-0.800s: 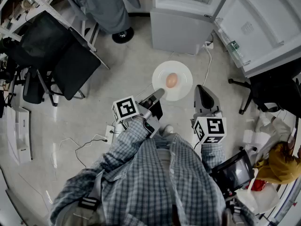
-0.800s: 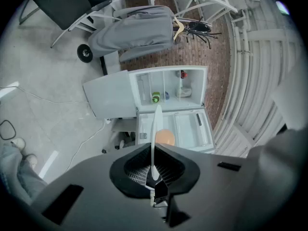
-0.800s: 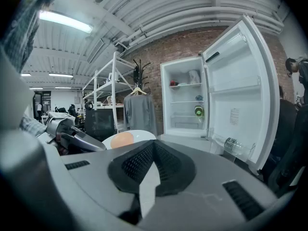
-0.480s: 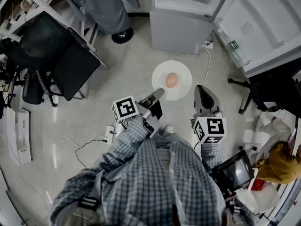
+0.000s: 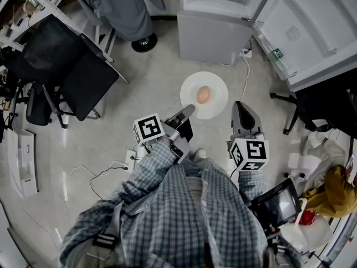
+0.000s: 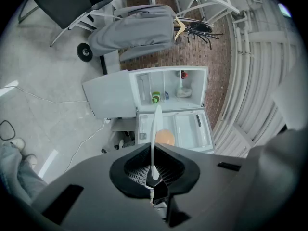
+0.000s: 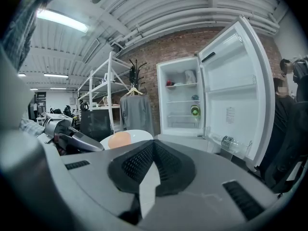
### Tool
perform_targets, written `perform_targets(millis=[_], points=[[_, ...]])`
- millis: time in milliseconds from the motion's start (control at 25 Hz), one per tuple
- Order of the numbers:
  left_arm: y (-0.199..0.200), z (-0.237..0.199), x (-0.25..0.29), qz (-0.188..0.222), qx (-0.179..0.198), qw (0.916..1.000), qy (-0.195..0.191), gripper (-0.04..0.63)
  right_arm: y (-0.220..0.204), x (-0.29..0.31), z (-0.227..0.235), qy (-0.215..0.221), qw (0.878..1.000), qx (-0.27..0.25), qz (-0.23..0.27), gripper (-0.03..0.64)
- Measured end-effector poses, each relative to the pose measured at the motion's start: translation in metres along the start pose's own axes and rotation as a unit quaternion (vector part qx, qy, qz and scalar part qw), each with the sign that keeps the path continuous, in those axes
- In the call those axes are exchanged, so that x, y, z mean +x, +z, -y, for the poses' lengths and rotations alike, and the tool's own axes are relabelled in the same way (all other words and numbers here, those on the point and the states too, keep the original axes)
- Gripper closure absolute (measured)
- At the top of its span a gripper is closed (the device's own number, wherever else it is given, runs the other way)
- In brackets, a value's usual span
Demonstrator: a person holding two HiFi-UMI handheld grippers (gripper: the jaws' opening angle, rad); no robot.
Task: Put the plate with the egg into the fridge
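Plaid shirt sleeves (image 5: 184,205) fill the near edge of the head view, each arm ending in a marker cube.

The left tool (image 5: 187,110) (image 6: 154,166) is clamped on the near-left rim of a white plate (image 5: 218,87), which it holds level in the air above a pale floor (image 5: 150,94). In the left gripper view the plate (image 6: 156,124) shows edge-on, rising straight out from between the pads.

A brown egg (image 5: 203,95) (image 6: 165,137) lies at the middle of the plate.

The right tool (image 5: 240,106) (image 7: 153,147) is just beside the plate's near-right rim, not touching it. Its pads are closed together with nothing between them. From its view the plate (image 7: 138,134) and egg (image 7: 119,139) sit off to the left.

Beyond the plate stands a white fridge (image 5: 215,35) (image 6: 168,88) (image 7: 180,100) with its upper door (image 5: 312,32) swung wide to the right. A green container (image 7: 194,110) (image 6: 155,97) sits on a shelf inside, and a clear bottle (image 7: 230,142) lies in the door rack.

To the left of the fridge a grey garment (image 6: 132,30) (image 7: 134,112) hangs on a rack, and a black office chair (image 5: 67,66) stands at the far left.
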State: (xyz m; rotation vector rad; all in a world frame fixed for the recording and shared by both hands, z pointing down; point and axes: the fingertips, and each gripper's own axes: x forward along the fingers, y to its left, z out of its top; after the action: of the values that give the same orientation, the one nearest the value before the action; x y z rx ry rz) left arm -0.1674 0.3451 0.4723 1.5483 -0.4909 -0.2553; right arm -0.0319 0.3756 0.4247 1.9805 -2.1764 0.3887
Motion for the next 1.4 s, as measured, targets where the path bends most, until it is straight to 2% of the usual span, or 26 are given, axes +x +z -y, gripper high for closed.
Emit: perform_targets(millis=[920,1240,1400], points=[[0.025,-0.007,-0.047,-0.016,0.002,0.9998,-0.008,0.580,-0.005,-0.008,-0.053,-0.031,1.000,-0.003,0.001,0.611],[0.034,-0.006,-0.049,-0.009,-0.003,0.9998,-0.015,0.580,-0.002,-0.009,-0.059,-0.034,0.999,-0.021,-0.001,0.611],[0.038,-0.004,-0.044,-0.006,-0.007,0.9997,-0.021,0.580,-0.001,-0.008,-0.051,-0.036,0.999,-0.002,0.006,0.611]])
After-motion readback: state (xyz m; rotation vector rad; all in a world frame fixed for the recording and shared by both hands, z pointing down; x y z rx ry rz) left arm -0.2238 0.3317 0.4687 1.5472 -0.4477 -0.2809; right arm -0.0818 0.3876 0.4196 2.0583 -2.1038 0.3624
